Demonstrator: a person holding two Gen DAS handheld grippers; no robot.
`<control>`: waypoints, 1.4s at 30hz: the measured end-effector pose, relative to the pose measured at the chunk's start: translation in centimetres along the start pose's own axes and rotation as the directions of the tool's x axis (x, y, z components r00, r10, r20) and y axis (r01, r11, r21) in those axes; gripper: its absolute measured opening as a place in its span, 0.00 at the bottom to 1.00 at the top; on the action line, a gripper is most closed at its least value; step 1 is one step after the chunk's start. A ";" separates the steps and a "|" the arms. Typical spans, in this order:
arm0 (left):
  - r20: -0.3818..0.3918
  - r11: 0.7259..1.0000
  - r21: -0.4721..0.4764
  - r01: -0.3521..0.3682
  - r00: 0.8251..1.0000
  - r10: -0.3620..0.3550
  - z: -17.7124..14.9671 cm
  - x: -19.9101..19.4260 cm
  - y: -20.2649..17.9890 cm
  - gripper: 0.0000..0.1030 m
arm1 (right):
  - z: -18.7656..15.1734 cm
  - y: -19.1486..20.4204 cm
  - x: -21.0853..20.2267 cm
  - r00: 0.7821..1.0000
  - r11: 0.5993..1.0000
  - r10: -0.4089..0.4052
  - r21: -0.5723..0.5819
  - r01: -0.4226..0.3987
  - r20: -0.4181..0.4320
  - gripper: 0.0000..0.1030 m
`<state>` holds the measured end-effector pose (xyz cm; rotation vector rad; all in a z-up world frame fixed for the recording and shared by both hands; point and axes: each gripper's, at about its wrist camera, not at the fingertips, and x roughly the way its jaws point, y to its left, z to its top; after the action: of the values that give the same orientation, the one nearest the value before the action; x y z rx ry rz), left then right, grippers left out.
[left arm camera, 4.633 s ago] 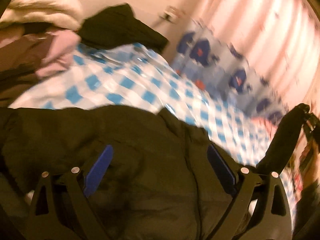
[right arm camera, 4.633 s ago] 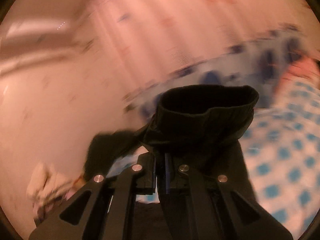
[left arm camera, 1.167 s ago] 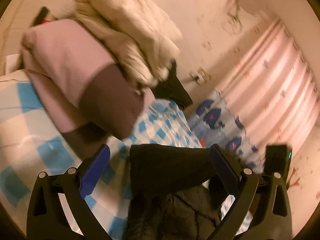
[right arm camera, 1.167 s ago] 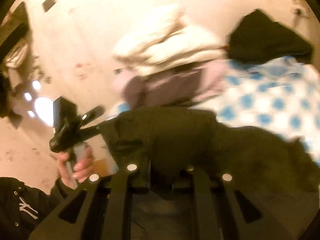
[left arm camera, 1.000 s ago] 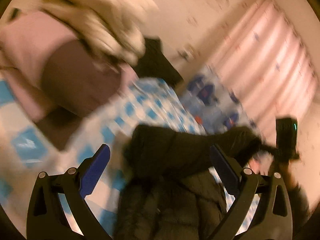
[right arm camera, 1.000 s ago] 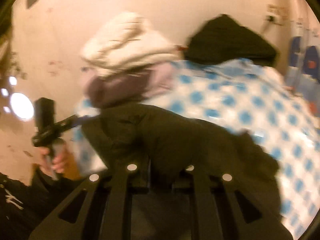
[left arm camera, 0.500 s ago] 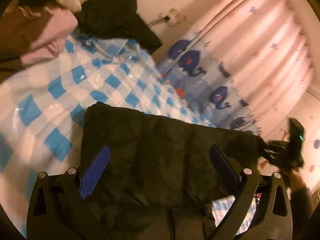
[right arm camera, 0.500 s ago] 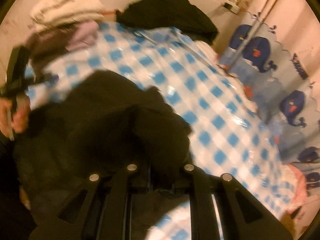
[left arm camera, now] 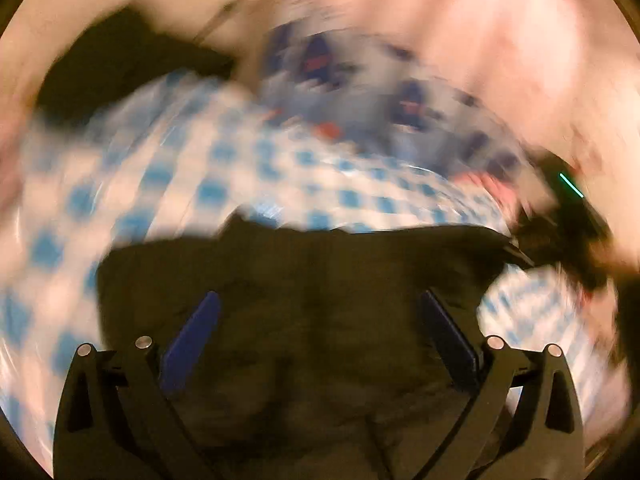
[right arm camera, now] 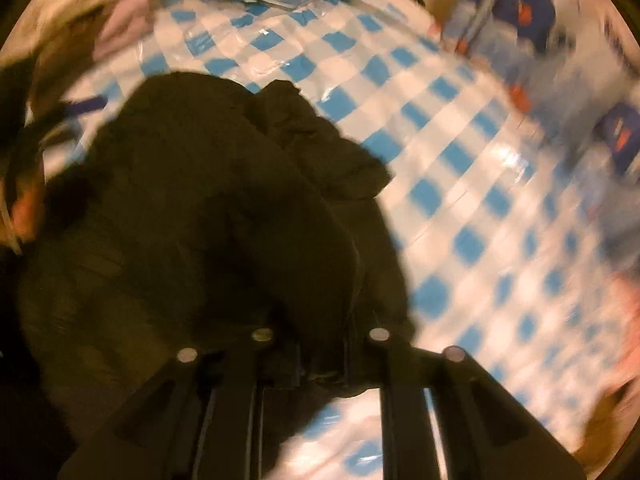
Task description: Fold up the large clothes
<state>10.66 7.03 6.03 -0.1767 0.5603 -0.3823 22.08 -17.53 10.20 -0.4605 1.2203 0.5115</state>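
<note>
Jacket (right arm camera: 208, 208) on the checked cover (right arm camera: 460, 152) — clothes pile (right arm camera: 120, 28) at its far-left corner, curtain (right arm camera: 560, 60) beyond.

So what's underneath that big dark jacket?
The dark jacket lies on a blue-and-white checked cover, which shows all around it. Whatever sits directly beneath its bulk is hidden. The right tool is shut on its edge; the left tool hangs open above it.

Black left tool (left arm camera: 318, 338) with blue pads (left arm camera: 191, 340), silver screws.
</note>
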 end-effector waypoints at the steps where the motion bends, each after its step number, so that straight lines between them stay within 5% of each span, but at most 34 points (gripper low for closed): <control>1: 0.000 0.998 0.069 -0.004 1.000 0.004 -0.3 -0.1 -1.8 0.92 | -0.1 -0.5 0.1 0.999 0.998 -0.048 0.035 0.047 0.016 0.77; 3: -0.048 0.983 0.184 -0.017 0.999 0.027 -1.7 1.2 -4.9 0.92 | -0.8 -1.4 -0.4 0.994 0.992 -0.068 0.117 0.057 0.088 0.84; 8: -0.127 0.896 0.438 -0.071 0.982 0.139 -5.7 5.5 -11.7 0.92 | -5.9 -3.1 -2.4 0.945 0.919 0.040 0.360 -0.163 0.326 0.84; 11: -0.053 0.780 0.601 -0.173 0.965 0.256 -7.3 7.3 -15.9 0.93 | -12.0 -2.1 -4.0 0.858 0.828 0.090 0.440 -0.346 0.506 0.84; 13: -0.056 0.753 0.635 -0.171 0.963 0.265 -7.3 8.3 -17.8 0.92 | -16.8 -1.8 -4.1 0.774 0.724 0.089 0.493 -0.482 0.627 0.90; 16: 0.009 0.638 0.710 -0.297 0.910 0.414 -6.8 11.5 -19.8 0.92 | -23.0 -1.9 -0.2 0.671 0.476 0.133 0.546 -0.689 0.730 0.91; 18: 0.001 0.588 0.752 -0.297 0.893 0.449 -6.8 12.9 -20.5 0.92 | -25.5 -1.6 3.1 0.655 0.371 0.159 0.571 -0.733 0.738 0.91; 20: -0.037 0.543 0.806 -0.238 0.894 0.447 -7.1 14.3 -21.5 0.92 | -27.1 -1.2 6.0 0.676 0.298 0.173 0.615 -0.729 0.717 0.91; 21: -0.047 0.514 0.830 -0.215 0.892 0.450 -7.4 14.9 -21.9 0.81 | -27.5 -1.2 7.8 0.685 0.229 0.207 0.646 -0.728 0.699 0.91; 22: -0.068 0.485 0.854 -0.190 0.882 0.467 -7.6 15.8 -22.2 0.71 | -27.5 -1.2 8.6 0.672 0.203 0.233 0.640 -0.741 0.703 0.91; 23: -0.091 0.482 0.859 -0.175 0.873 0.480 -7.7 16.6 -22.3 0.44 | -27.4 -1.1 9.0 0.674 0.205 0.238 0.642 -0.738 0.699 0.91; 24: -0.125 0.495 0.855 -0.159 0.861 0.493 -7.5 17.4 -22.2 0.13 | -27.1 -0.9 8.9 0.696 0.241 0.225 0.653 -0.718 0.682 0.91; 25: -0.145 0.509 0.847 -0.154 0.854 0.499 -7.3 18.0 -22.1 0.07 | -26.9 -0.8 8.7 0.702 0.257 0.222 0.654 -0.711 0.676 0.91; 27: -0.175 0.585 0.798 -0.145 0.873 0.455 -5.7 17.5 -22.1 0.03 | -26.6 -0.5 8.2 0.712 0.286 0.215 0.654 -0.700 0.668 0.91; 28: -0.196 0.664 0.736 -0.132 0.898 0.395 -4.0 16.3 -21.9 0.03 | -26.6 -0.5 8.2 0.711 0.285 0.215 0.653 -0.702 0.670 0.91; 30: -0.213 0.776 0.626 -0.073 0.942 0.260 -1.4 13.5 -21.7 0.03 | -26.6 -0.8 8.2 0.706 0.273 0.215 0.652 -0.707 0.675 0.91; 32: -0.219 0.835 0.551 0.005 0.966 0.139 0.3 11.2 -21.5 0.03 | -26.7 -1.1 7.8 0.684 0.268 0.204 0.632 -0.727 0.701 0.91; 35: -0.246 0.868 0.492 0.072 0.967 0.059 0.8 10.1 -20.8 0.03 | -26.7 -1.6 6.7 0.523 0.211 0.208 0.485 -0.849 0.826 0.91; 38: -0.281 0.902 0.418 0.109 0.960 0.014 0.2 10.1 -19.6 0.03 | -25.3 -1.8 7.2 0.264 0.016 0.278 0.270 -0.963 0.924 0.92; 39: -0.282 0.909 0.399 0.117 0.959 0.000 0.1 10.0 -19.3 0.03 | -24.1 -1.7 7.4 0.216 -0.020 0.301 0.233 -0.972 0.929 0.93; 42: -0.269 0.928 0.345 0.142 0.962 -0.048 -0.2 9.1 -18.5 0.03 | -21.2 -1.3 7.9 0.187 -0.050 0.357 0.219 -0.974 0.915 0.93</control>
<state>12.05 -13.52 6.35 0.2062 0.7271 -0.6025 8.79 -30.06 -3.21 1.4224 0.7355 0.8394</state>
